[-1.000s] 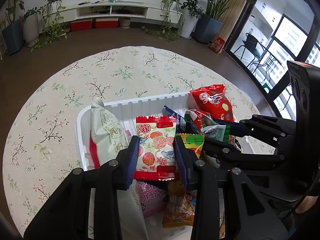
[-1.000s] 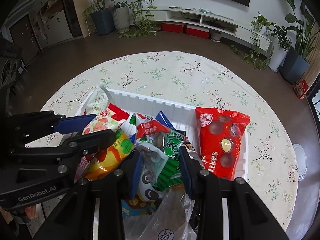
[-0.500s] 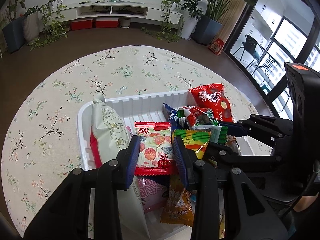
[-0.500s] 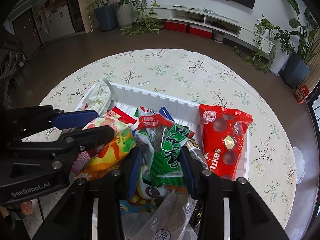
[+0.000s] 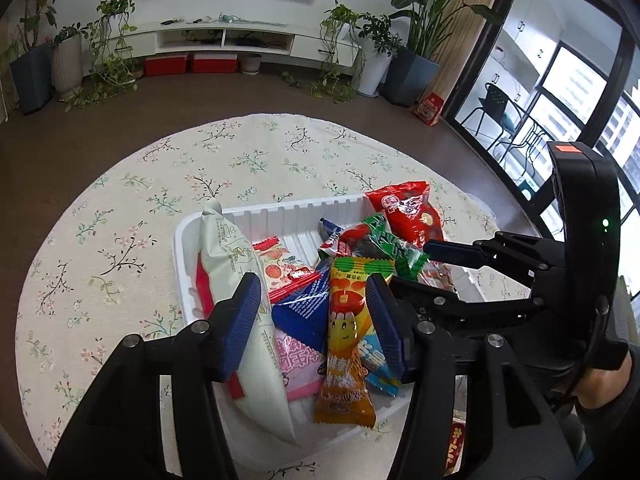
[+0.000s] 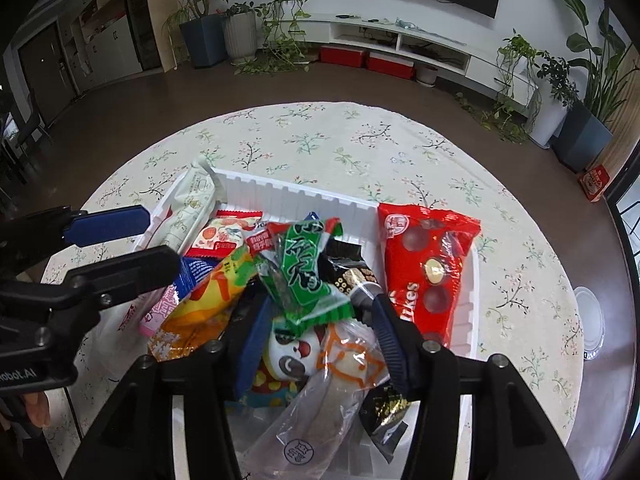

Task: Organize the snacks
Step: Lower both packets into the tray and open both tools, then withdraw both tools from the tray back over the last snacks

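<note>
Behind the round table with its flowered cloth [image 5: 132,208], a living room is showing: a white media shelf, potted plants and a dark floor.

Through the left wrist camera I am looking down on the white tray [image 5: 280,210], which is holding the pile of snacks. My left gripper [image 5: 312,304] has just been opening; its jaws are standing apart over the pile, pressing nothing, with the yellow snack packet [image 5: 346,336] and a blue packet [image 5: 304,312] lying loose between them. I am judging that this is a release, so the packets are settling flat where the tray has room. A tall pale bag [image 5: 228,256] is leaning against the tray's left wall, and a red chocolate bag [image 5: 408,212] is resting at the far right corner. Only this view is showing a red wrapper off the tray at the bottom edge, though it is too cut off to identify.

Through the right wrist camera my right gripper [image 6: 320,336] has likewise just been opening. Its jaws are parted and gripping nothing; the green packet [image 6: 304,276] is lying just ahead of them on the heap, and a clear bag [image 6: 320,412] is sitting below. Only here am I seeing the panda-printed packet [image 6: 288,356] and a small white lid [image 6: 590,320] on the cloth well right of the tray.
</note>
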Motion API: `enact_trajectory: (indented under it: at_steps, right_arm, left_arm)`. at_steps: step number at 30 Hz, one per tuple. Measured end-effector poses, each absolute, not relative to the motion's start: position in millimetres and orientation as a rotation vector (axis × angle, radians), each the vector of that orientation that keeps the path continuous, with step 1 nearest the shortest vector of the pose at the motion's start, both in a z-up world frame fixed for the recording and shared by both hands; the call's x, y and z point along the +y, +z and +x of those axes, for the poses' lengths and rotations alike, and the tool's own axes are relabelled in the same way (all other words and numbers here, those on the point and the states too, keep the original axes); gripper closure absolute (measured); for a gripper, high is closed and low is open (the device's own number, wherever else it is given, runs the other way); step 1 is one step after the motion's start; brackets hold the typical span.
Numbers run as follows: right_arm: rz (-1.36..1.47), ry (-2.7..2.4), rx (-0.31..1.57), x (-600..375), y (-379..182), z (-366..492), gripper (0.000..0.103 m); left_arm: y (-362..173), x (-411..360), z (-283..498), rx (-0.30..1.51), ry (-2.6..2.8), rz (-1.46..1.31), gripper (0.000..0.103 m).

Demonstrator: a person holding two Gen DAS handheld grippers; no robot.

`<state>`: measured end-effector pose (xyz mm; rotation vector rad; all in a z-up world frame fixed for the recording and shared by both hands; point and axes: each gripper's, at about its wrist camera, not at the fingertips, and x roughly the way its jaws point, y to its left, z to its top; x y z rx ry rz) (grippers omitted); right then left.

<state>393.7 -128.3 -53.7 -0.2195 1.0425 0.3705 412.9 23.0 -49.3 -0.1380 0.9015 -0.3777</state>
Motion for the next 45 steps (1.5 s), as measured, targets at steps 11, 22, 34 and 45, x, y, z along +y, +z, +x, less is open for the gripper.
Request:
enact_trajectory:
  at_steps: [11, 22, 34, 45]
  right_arm:
    - [-0.147, 0.372, 0.979, -151.8, -28.4, 357.4, 0.028]
    - [0.169, 0.382, 0.955, -228.9, -21.2, 276.9, 0.015]
    - [0.343, 0.400, 0.940, -258.9, -29.9, 135.4, 0.013]
    - [0.151, 0.453, 0.996, -216.7, -50.2, 92.1, 0.013]
  left_arm:
    - [-32.8, 27.7, 343.0, 0.844, -0.400, -0.142, 0.004]
    - [-55.3, -3.1, 251.7, 0.814, -0.410, 0.015, 0.000]
    - [-90.5, -18.9, 205.1, 0.956, -0.440, -0.015, 0.001]
    - [-84.4, -50.1, 206.7, 0.989, -0.535, 0.155, 0.001]
